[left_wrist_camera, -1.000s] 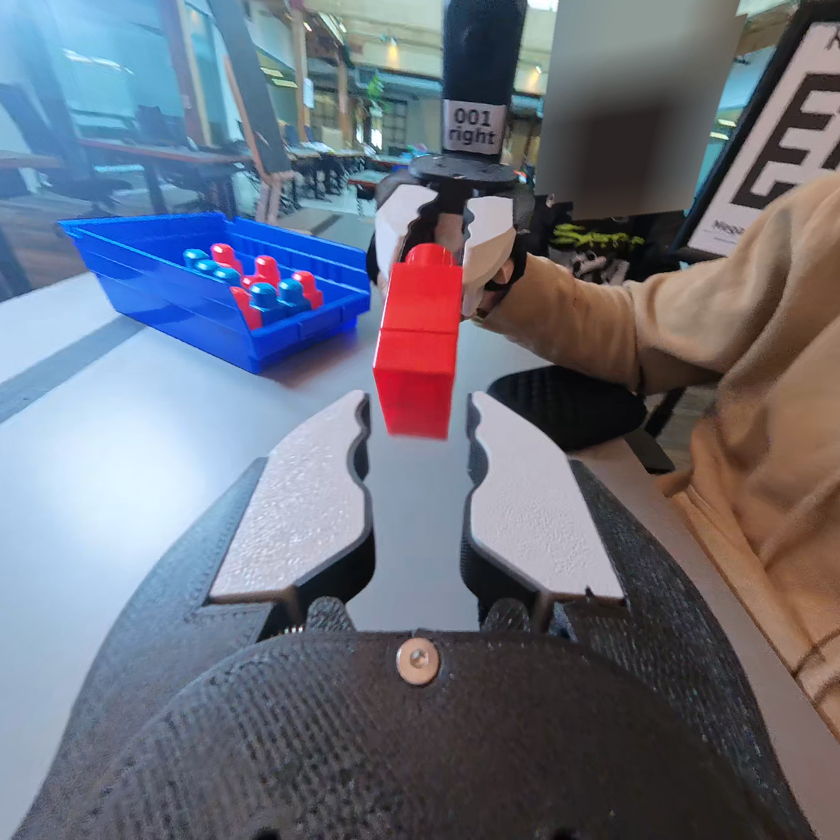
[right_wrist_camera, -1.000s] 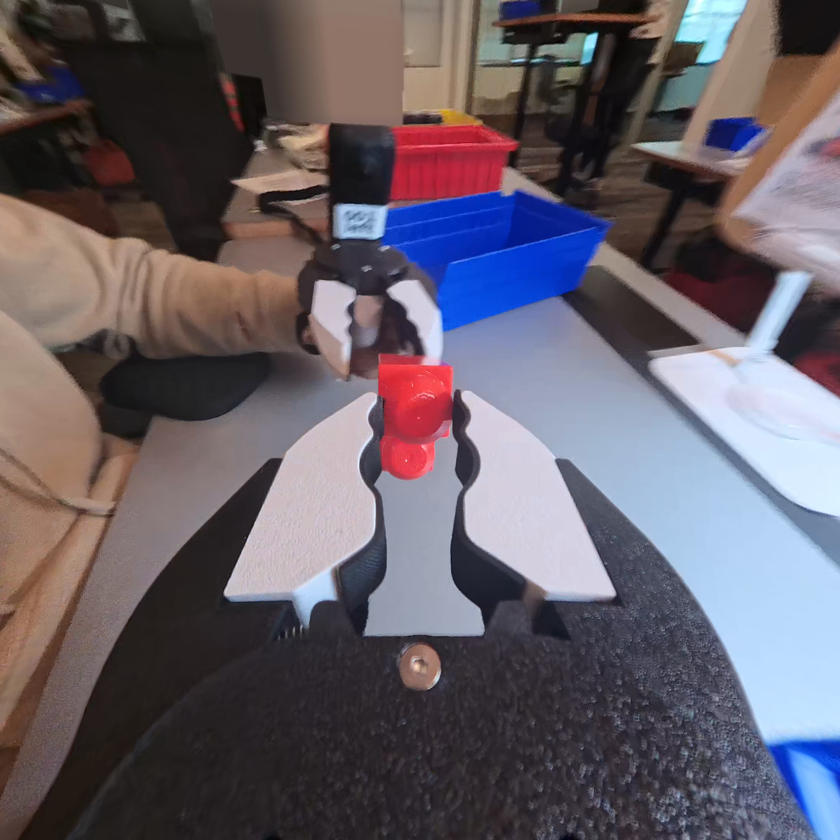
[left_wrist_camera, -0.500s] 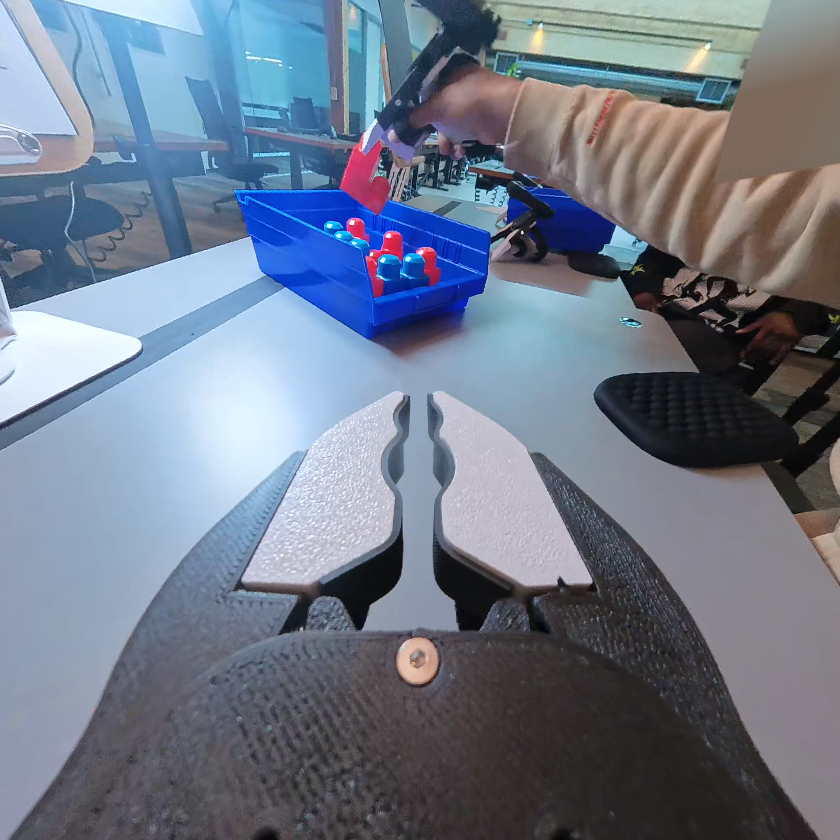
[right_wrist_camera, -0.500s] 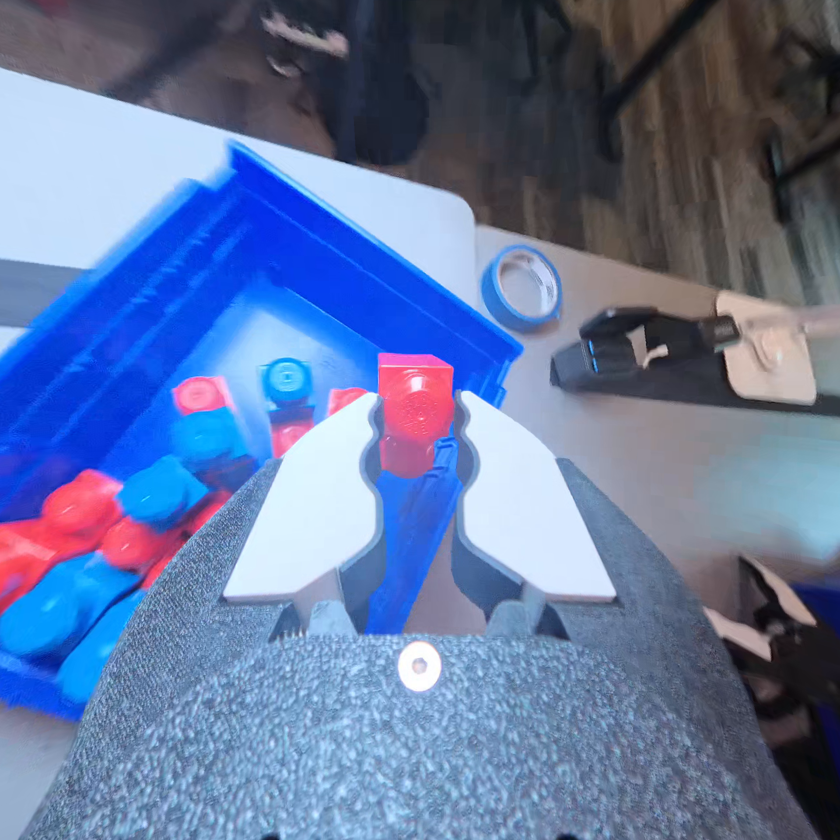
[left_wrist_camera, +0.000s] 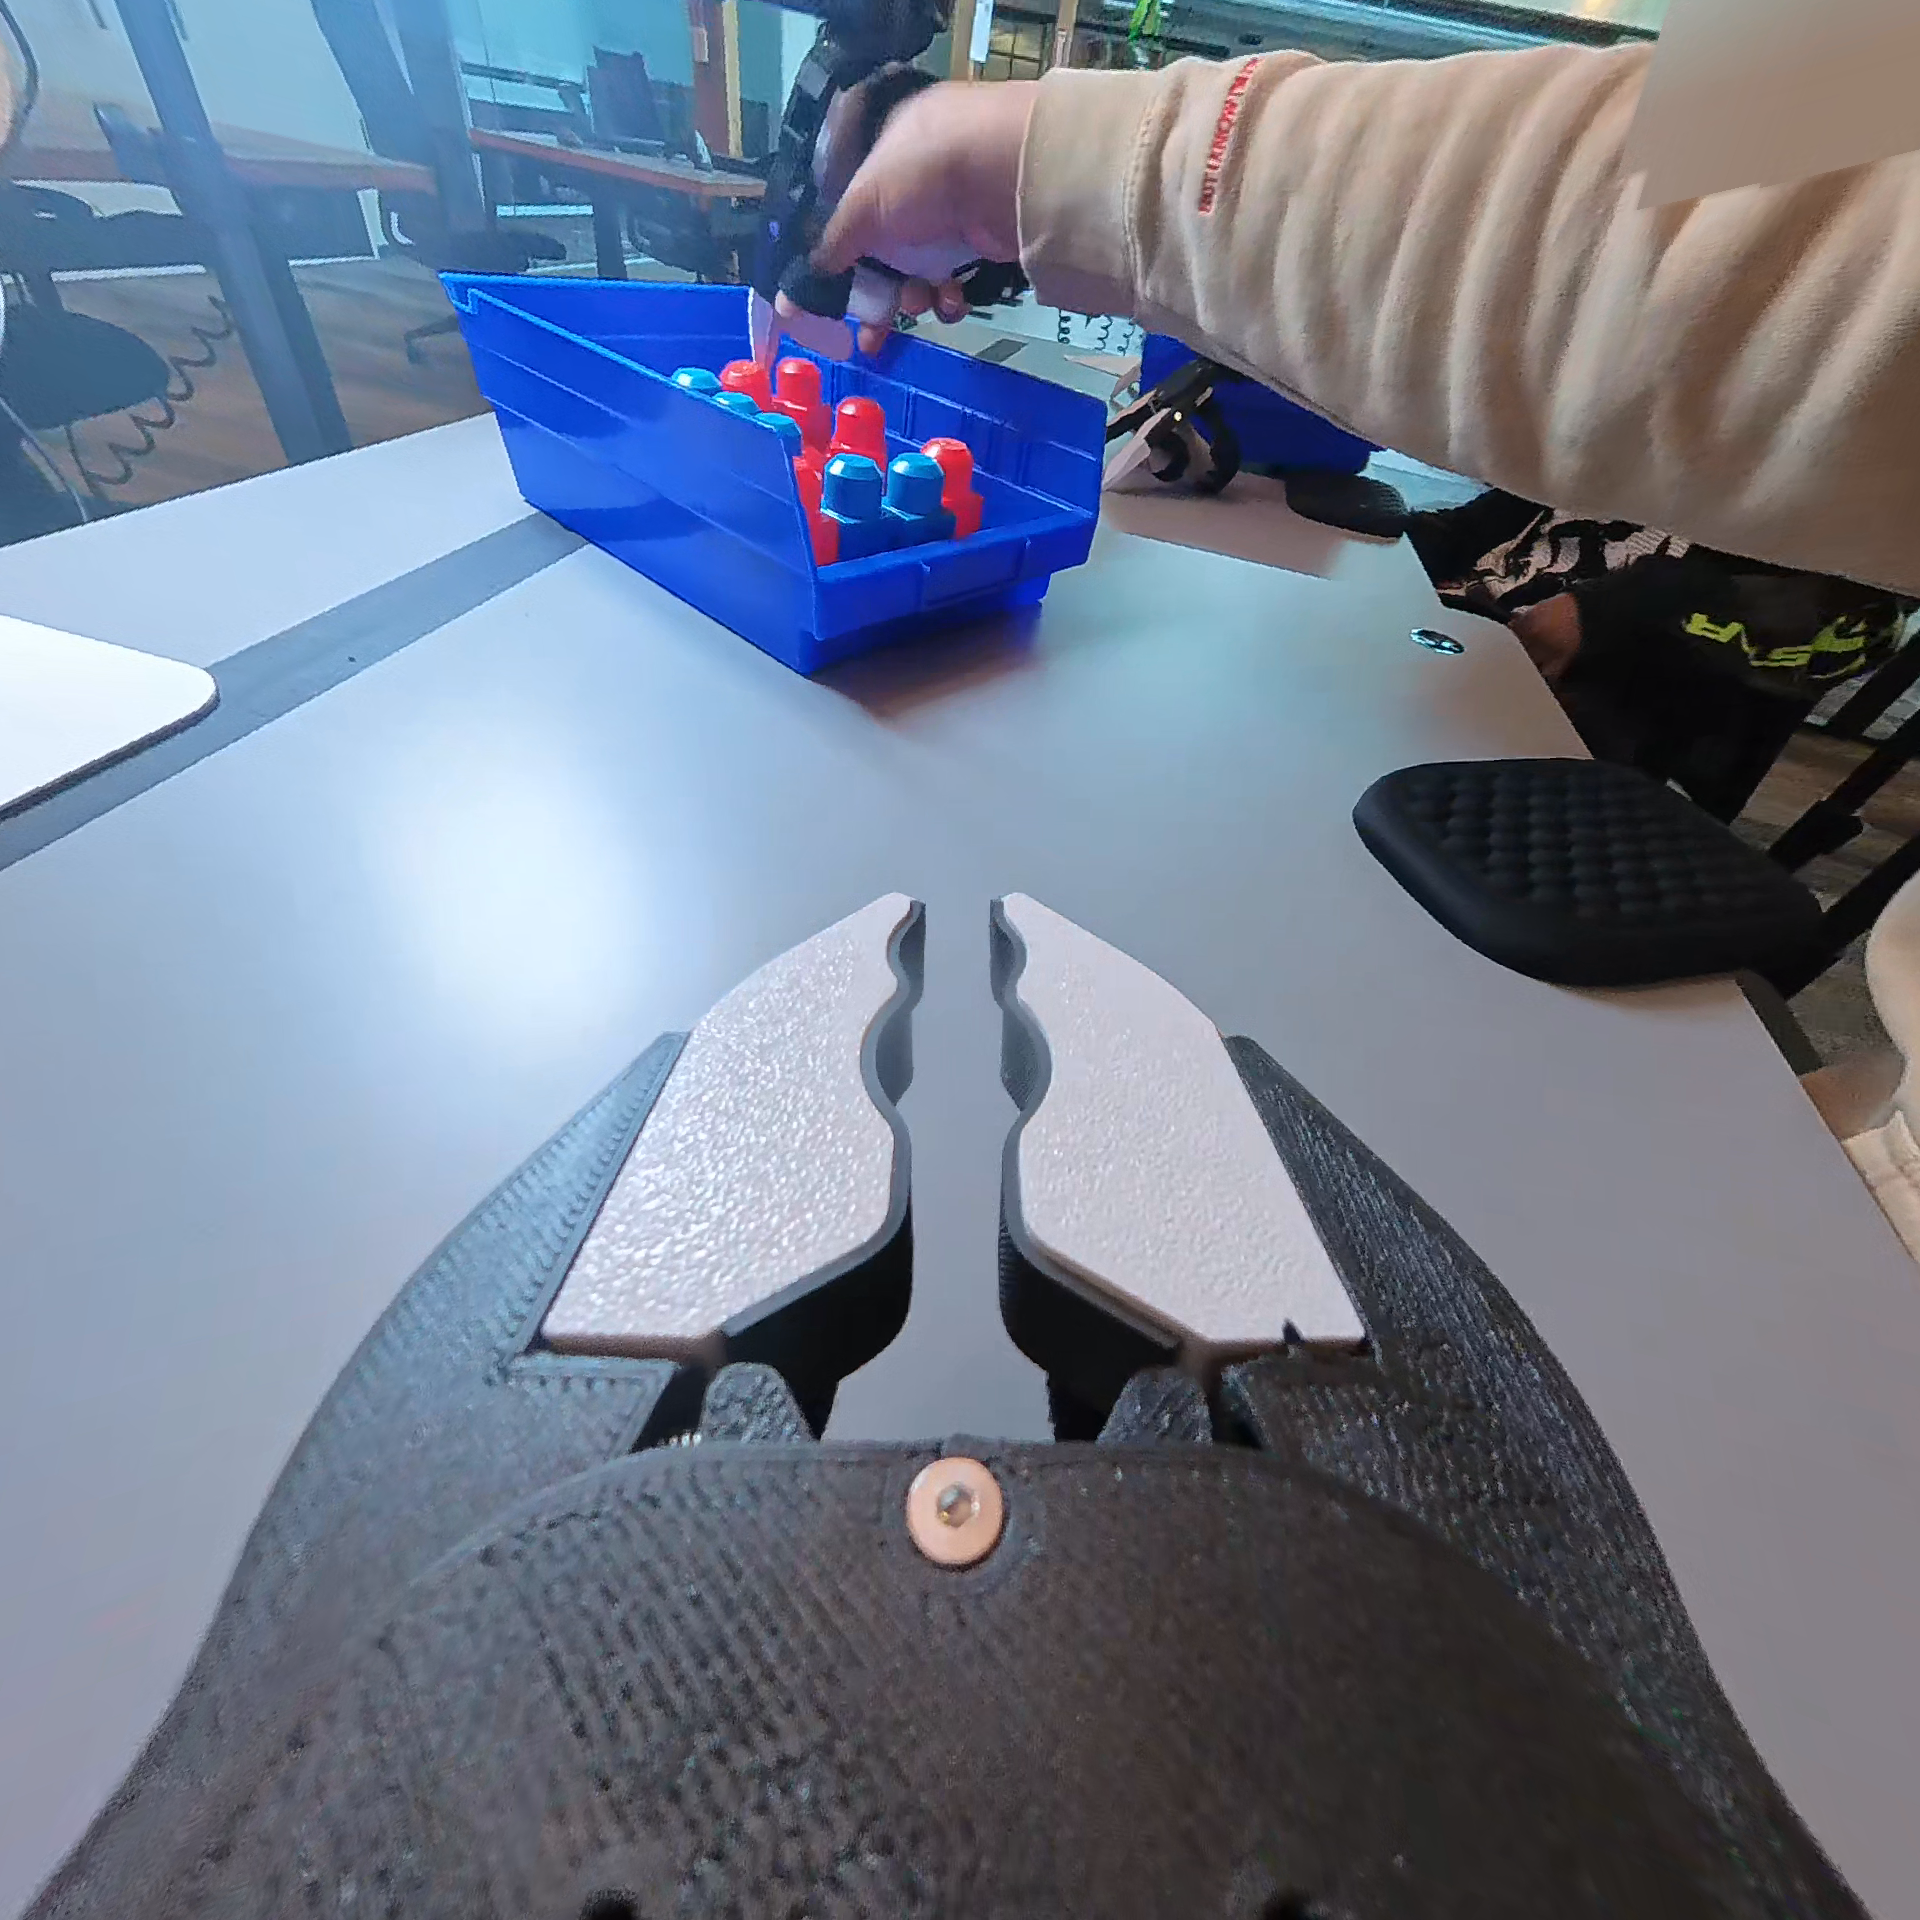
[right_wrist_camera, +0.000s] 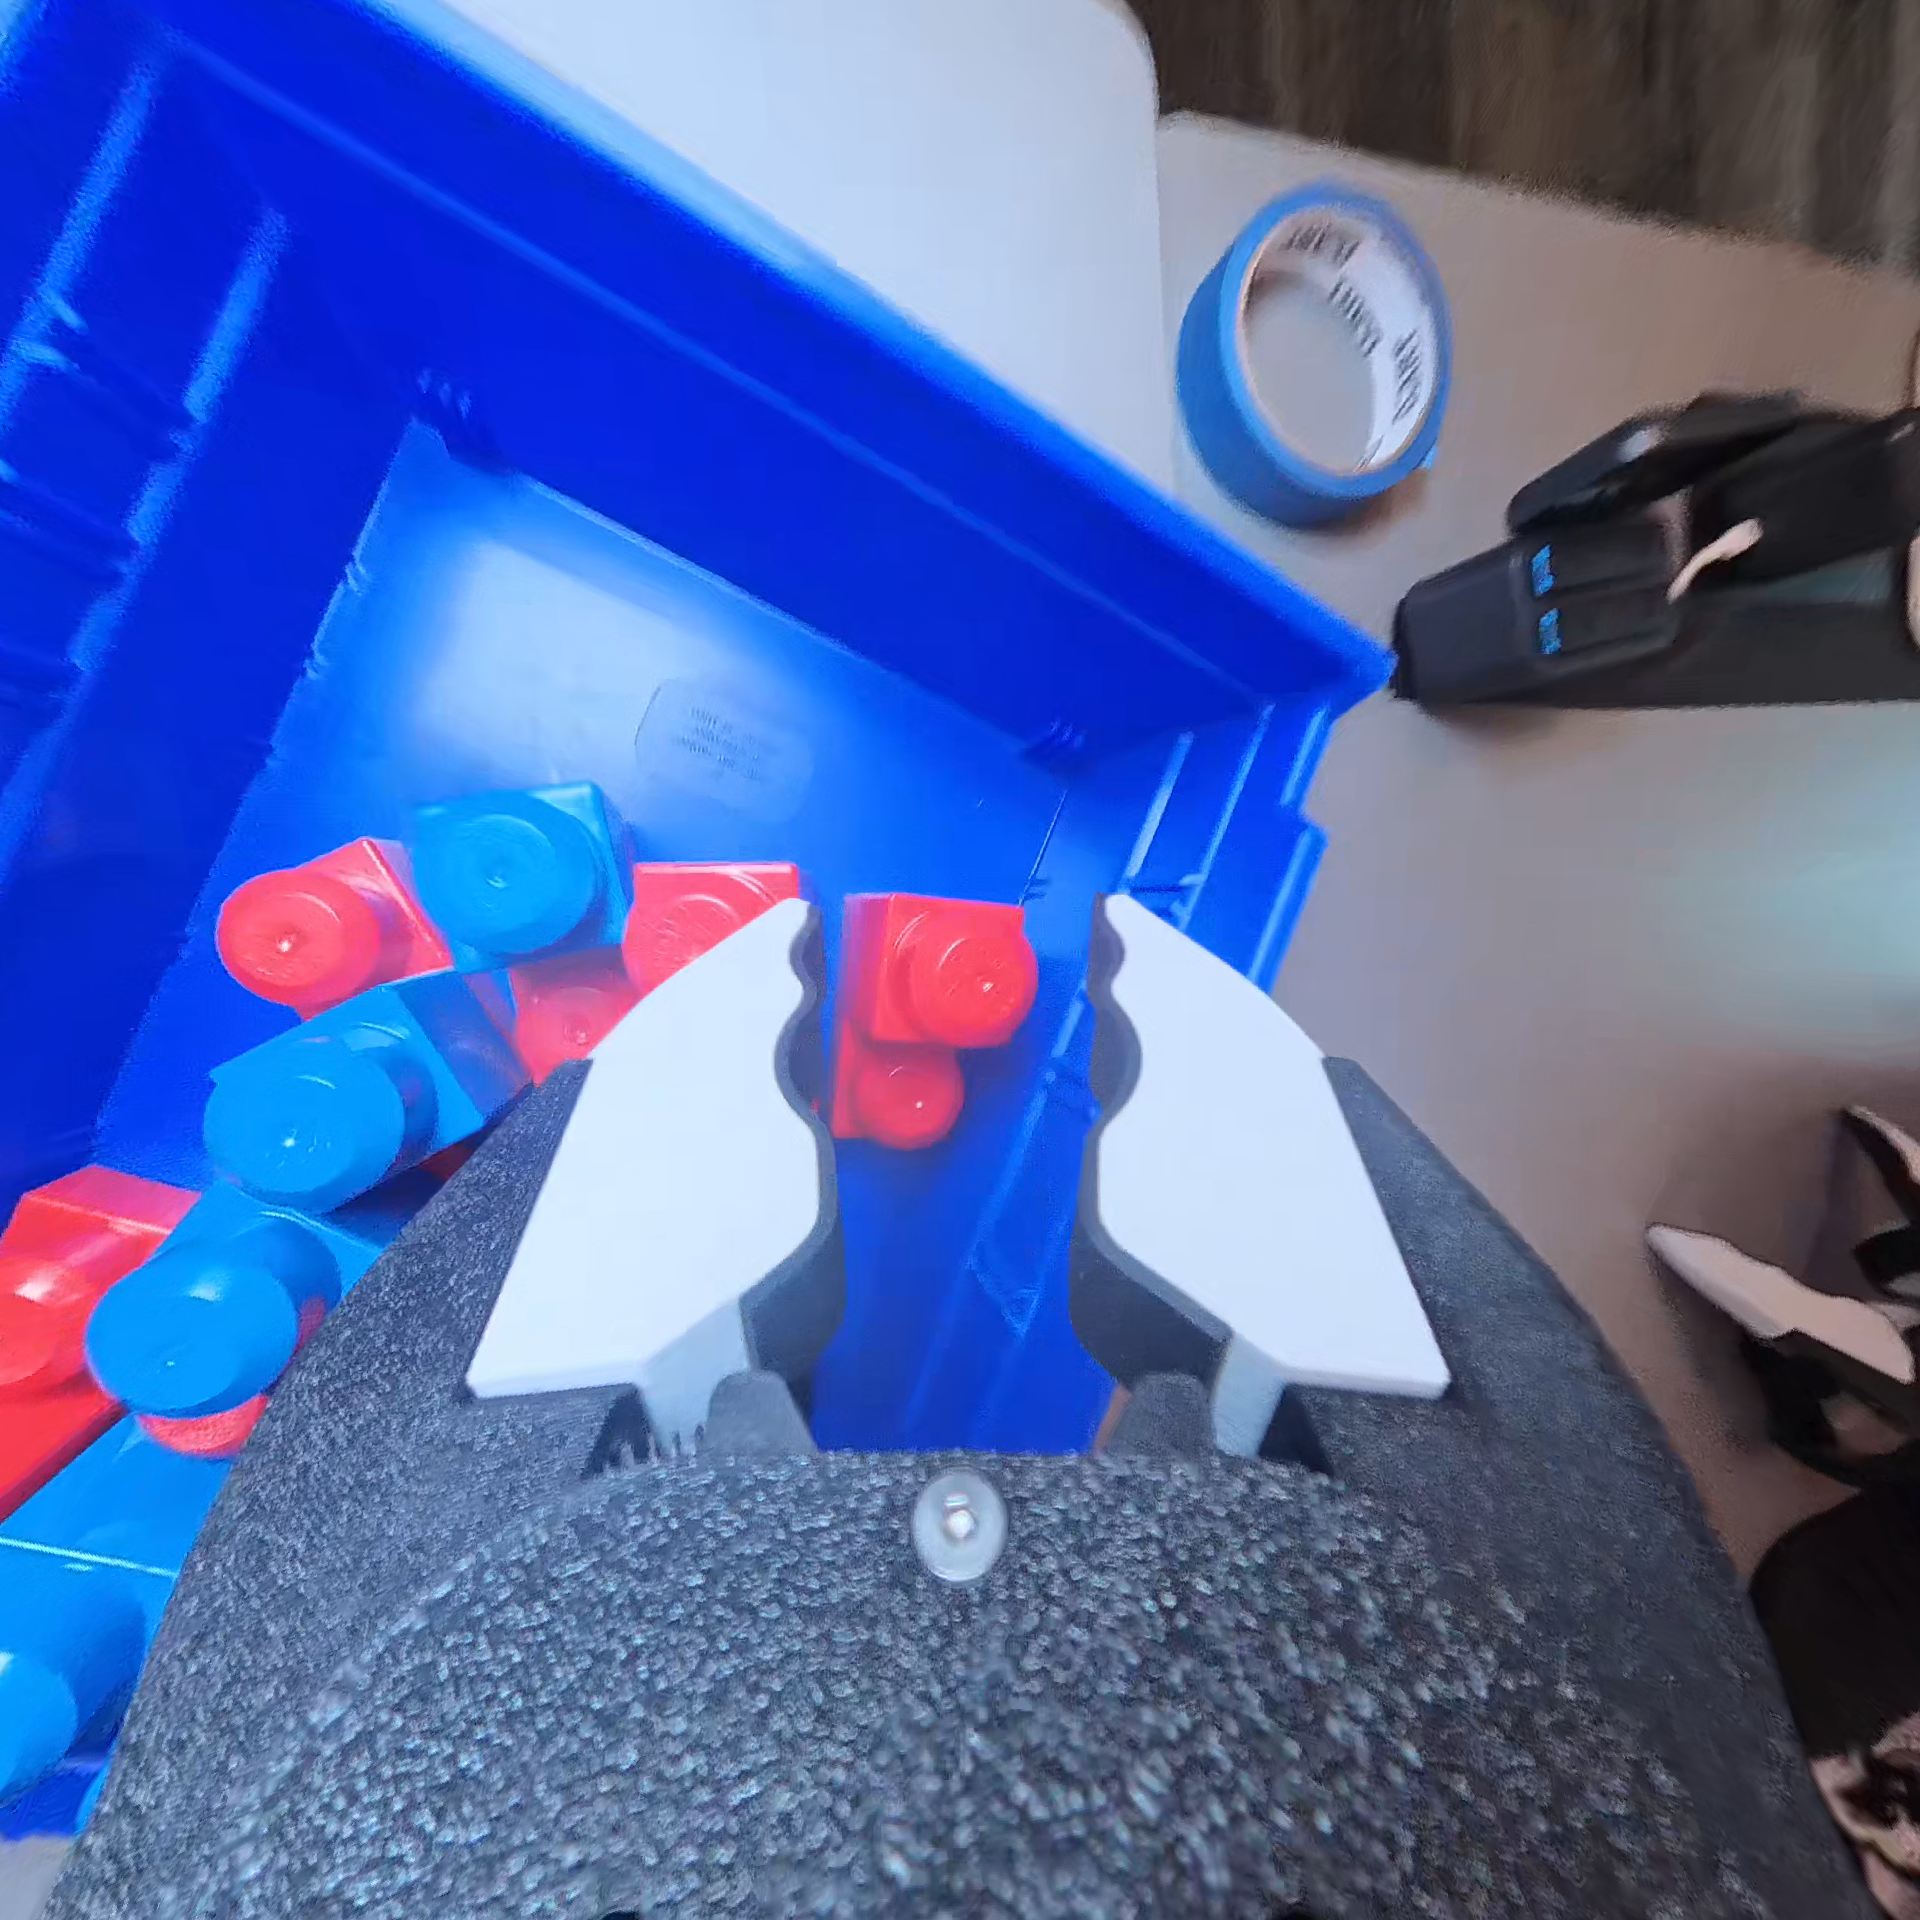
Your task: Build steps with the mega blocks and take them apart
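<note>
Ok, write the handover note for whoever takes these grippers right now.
Left gripper: empty, jaws a narrow gap apart, low over the bare table, short of the bin.
Right gripper: open, reaching down into the bin.
Red block: a two-piece red stack between the open fingers, inside the bin by its wall; it looks released.
Other blocks: red and blue, loose in the bin beside it.
Done: no steps stand on the table; every block in view is in the bin.
Left: lift the right gripper clear; probably separate any pieces that are joined.
</note>
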Available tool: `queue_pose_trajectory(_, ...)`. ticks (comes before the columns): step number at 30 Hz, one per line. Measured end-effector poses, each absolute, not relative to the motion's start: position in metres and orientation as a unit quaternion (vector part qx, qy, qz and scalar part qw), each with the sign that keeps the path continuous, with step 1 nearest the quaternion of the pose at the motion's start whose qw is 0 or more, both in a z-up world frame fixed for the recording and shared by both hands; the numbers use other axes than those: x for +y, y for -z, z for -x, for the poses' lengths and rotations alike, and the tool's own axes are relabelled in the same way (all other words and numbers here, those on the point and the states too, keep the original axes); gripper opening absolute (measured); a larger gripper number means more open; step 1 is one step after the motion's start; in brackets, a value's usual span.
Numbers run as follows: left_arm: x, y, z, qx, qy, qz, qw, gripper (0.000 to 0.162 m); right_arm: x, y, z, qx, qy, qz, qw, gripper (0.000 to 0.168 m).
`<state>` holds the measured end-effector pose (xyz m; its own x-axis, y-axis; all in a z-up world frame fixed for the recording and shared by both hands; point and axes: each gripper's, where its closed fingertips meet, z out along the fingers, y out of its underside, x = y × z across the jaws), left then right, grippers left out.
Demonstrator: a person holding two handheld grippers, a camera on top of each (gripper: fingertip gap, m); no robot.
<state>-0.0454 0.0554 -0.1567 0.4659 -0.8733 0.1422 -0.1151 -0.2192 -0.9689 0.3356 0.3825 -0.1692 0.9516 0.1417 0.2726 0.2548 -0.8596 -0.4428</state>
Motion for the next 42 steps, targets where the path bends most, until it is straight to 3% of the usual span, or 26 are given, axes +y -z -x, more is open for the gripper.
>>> queue_pose_trajectory(9,0.066,0.125,0.073,0.34,0.329,0.689,0.549,0.027,0.359,0.04,-0.244,-0.246,-0.009,0.807,0.537,0.058)
queue_pose_trajectory(15,0.056,0.075,0.189,0.308,0.209,0.751,0.545,0.043,0.24,0.032,-0.203,-0.387,-0.059,0.73,0.56,0.059)
queue_pose_trajectory(17,0.05,0.094,0.237,0.291,0.163,0.801,0.496,0.051,0.206,0.045,-0.206,-0.414,-0.067,0.725,0.546,0.056)
queue_pose_trajectory(21,0.029,0.186,0.321,0.343,-0.033,0.894,0.288,0.063,0.16,0.079,-0.221,-0.435,-0.087,0.736,0.511,0.055)
queue_pose_trajectory(23,0.019,0.221,0.342,0.352,-0.089,0.909,0.204,0.056,0.149,0.096,-0.23,-0.441,-0.073,0.743,0.499,0.056)
queue_pose_trajectory(25,0.021,0.235,0.359,0.386,-0.185,0.889,0.163,0.033,0.14,0.107,-0.237,-0.444,-0.054,0.744,0.497,0.051)
queue_pose_trajectory(42,0.05,0.231,0.044,0.624,-0.104,0.714,0.3,0.031,0.163,0.149,-0.312,-0.218,-0.084,0.813,0.533,0.055)
